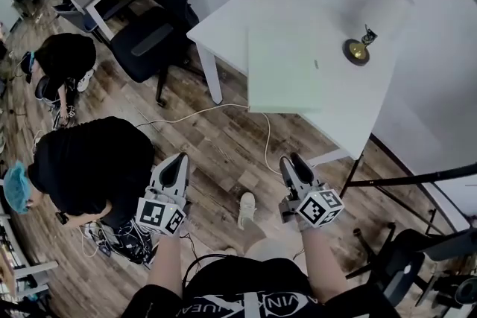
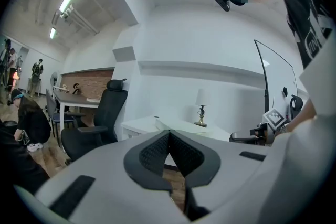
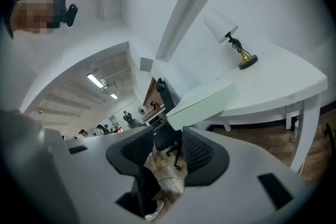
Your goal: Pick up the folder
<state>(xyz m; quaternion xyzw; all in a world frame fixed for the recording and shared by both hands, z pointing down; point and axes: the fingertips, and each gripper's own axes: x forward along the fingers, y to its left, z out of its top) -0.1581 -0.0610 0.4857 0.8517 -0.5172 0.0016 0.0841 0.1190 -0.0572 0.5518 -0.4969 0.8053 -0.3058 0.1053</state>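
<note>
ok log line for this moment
phase: pre-grasp | left gripper: shut, empty | right gripper: open, empty | folder: on table, untouched

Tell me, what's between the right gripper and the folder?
Just wooden floor with a white cable across it, before the folder; the head view shows it.

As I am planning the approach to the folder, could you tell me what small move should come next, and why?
Probably carry the right gripper forward to the folder, whose near edge overhangs the table. Its fingers stand apart with nothing between them, and it hangs well short of the table, so closing that gap seems the first step.
</note>
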